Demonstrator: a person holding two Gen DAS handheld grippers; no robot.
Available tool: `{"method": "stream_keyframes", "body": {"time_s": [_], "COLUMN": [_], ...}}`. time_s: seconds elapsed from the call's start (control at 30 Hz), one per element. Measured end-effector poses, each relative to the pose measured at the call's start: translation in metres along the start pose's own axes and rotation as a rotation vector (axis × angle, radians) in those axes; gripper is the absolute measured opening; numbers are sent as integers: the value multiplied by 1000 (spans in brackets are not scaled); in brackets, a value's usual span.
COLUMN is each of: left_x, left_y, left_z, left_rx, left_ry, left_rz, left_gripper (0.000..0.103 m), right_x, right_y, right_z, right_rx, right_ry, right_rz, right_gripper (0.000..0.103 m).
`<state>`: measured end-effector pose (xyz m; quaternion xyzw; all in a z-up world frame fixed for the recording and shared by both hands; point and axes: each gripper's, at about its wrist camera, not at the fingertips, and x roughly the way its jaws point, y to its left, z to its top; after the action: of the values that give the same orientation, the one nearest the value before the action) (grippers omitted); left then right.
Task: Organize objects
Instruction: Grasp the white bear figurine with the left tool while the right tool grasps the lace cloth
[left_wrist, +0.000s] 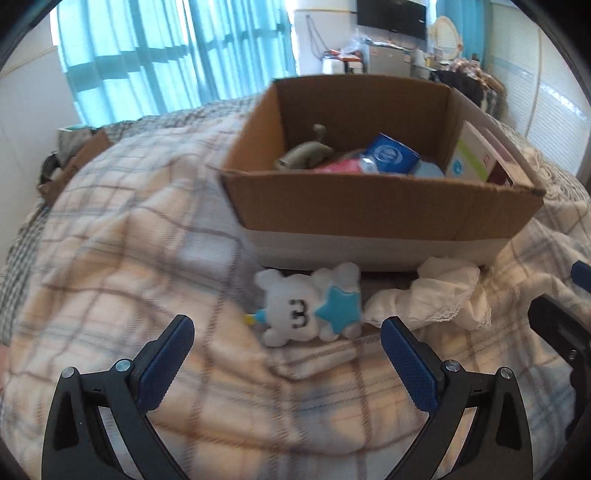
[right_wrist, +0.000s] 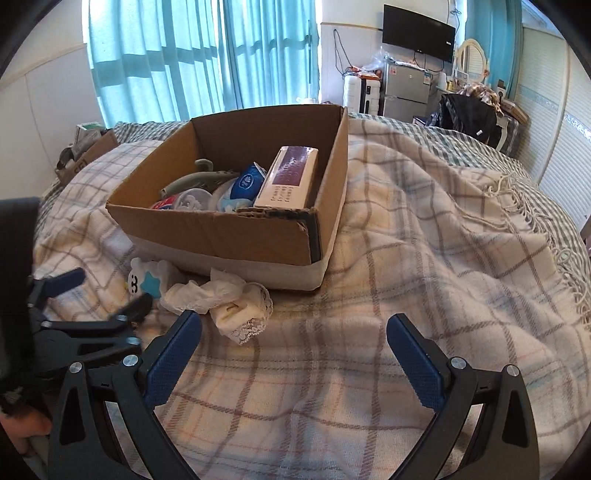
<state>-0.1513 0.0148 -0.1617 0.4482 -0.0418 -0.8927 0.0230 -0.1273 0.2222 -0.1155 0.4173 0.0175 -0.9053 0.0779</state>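
An open cardboard box (left_wrist: 369, 206) (right_wrist: 221, 232) stands on a plaid blanket and holds several items, among them a blue pouch (left_wrist: 391, 153) and a maroon and white carton (right_wrist: 290, 177). A white plush toy with a blue star (left_wrist: 310, 304) (right_wrist: 146, 282) lies in front of the box. A crumpled white lace cloth (left_wrist: 432, 297) (right_wrist: 229, 304) lies right of it. My left gripper (left_wrist: 288, 332) is open and empty, just short of the plush; it also shows in the right wrist view (right_wrist: 99, 291). My right gripper (right_wrist: 295, 325) is open and empty, right of the cloth.
The plaid blanket (right_wrist: 424, 240) covers a bed with folds and a fringed edge at the right. A small brown box (right_wrist: 88, 151) sits at the far left. Teal curtains, a fridge (right_wrist: 406, 92) and a wall TV stand behind.
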Motion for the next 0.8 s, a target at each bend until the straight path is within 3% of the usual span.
{"method": "stream_keyframes", "body": {"time_s": [0.2,0.3,0.37,0.43,0.57,0.8], "left_x": [11,27,40,48,34,0], "left_y": [-1,3,5,9,13,18], "left_z": [5,7,6,3,1,-11], "left_rx": [-23,-55,-69,-91,-99,-86], "left_ry": [-12,19,65,95,79,46], "left_rz": [-46,-73,-102,-118,-186,-199], "left_gripper": [103,102,89,82,81,81], "right_x": [5,8,11,14,19,25], "right_y": [1,1,0,0,2,15], "right_z": [0,-1,-2,-3,-6,-6], "right_rx": [3,3,5,7,-6,-44], "right_ry": [15,24,31,38,53,67], "right_rz": [-8,-15,-19,-26,-18,41], "right_gripper": [101,100,100,101,101,100]}}
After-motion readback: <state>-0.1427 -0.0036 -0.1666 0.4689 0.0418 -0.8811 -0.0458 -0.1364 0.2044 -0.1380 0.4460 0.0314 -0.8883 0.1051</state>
